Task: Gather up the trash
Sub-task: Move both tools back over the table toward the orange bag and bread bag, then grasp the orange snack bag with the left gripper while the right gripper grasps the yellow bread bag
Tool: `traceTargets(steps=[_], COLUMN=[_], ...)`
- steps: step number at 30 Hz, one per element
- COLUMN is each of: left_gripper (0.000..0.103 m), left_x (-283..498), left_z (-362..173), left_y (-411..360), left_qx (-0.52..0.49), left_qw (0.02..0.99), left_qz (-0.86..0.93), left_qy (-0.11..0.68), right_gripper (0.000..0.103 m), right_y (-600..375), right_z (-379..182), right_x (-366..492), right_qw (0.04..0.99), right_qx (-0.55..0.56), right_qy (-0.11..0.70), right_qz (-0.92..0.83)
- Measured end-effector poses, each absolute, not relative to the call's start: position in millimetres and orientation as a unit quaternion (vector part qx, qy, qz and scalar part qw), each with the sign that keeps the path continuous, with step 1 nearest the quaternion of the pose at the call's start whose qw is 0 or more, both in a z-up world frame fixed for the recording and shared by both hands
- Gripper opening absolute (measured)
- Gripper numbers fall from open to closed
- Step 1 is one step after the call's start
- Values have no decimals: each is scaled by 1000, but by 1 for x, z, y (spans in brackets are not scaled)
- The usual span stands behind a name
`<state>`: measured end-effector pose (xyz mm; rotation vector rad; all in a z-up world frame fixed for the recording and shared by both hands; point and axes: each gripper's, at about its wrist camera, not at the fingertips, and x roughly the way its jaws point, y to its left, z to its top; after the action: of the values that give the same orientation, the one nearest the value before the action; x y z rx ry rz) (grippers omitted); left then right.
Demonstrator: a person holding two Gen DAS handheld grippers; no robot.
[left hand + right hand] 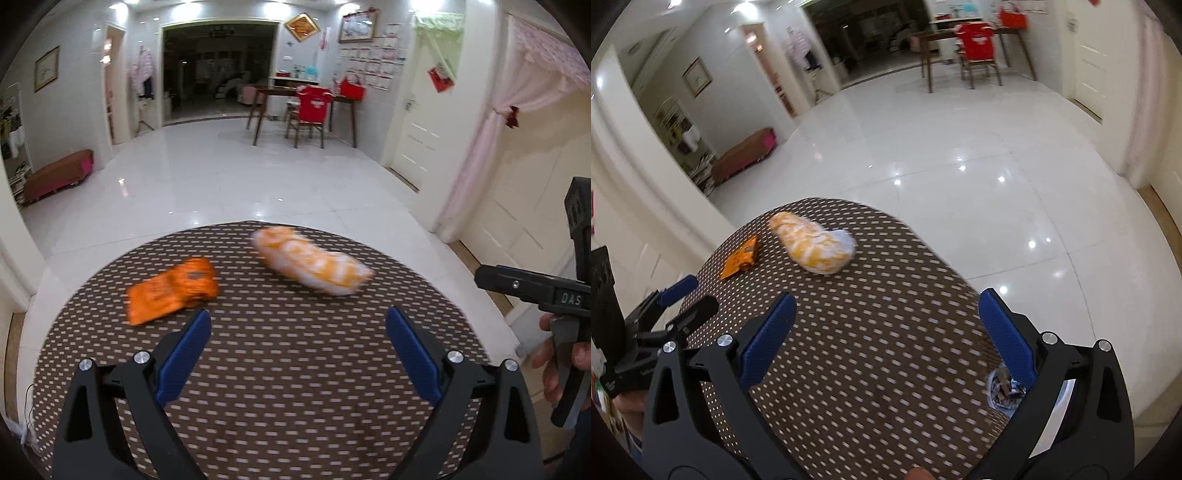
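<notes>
Nothing collected yet, by my reckoning: orange wrapper (pixel 171 290) and yellow-white crumpled bag (pixel 314 260) both lie loose near the desk's (pixel 277 369) far edge, just apart. Left claw (pixel 297 325) wide, empty; right claw (pixel 886 310) likewise. Round desk, brown dotted cover; glossy white tile floor (pixel 221 177), dining set beyond

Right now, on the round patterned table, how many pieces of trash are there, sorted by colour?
Orange snack wrapper: 1
Yellow-and-white crumpled bag: 1
Total: 2, both lying on the brown patterned table, ahead of the open left gripper and the open right gripper.
</notes>
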<state>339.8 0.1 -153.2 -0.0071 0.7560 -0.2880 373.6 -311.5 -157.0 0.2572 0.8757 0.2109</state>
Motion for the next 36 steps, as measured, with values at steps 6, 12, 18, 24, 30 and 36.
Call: traceTargets(steps=[6,12,18,24,30,36], left_gripper=[94,94,94,94,64,43], left_x=[357,388,420,457,467,452], left_z=[-162,-185,-209,-221,-231,-232], left_y=[39,54,54,64,58,52], left_qx=[3,65,137,128,126,109], left_qw=[924,917,902,886,871,873], left_qz=[-107,-105,-143,-186,-230,-229], left_qy=[368,379,385,405,417,416], right_gripper=[97,97,97,97,93,48], right_y=[-269,-233,-207,-182,-160,-175], right_z=[-165,-179,-190,-203,-223,-229], right_x=[402,432,458,481,491,479], right_qw=[886,875,868,866,860,857], right_qx=[97,74,48,10,-35,22], right_qy=[434,450,458,463,471,475], right_qz=[134,161,185,189,195,200])
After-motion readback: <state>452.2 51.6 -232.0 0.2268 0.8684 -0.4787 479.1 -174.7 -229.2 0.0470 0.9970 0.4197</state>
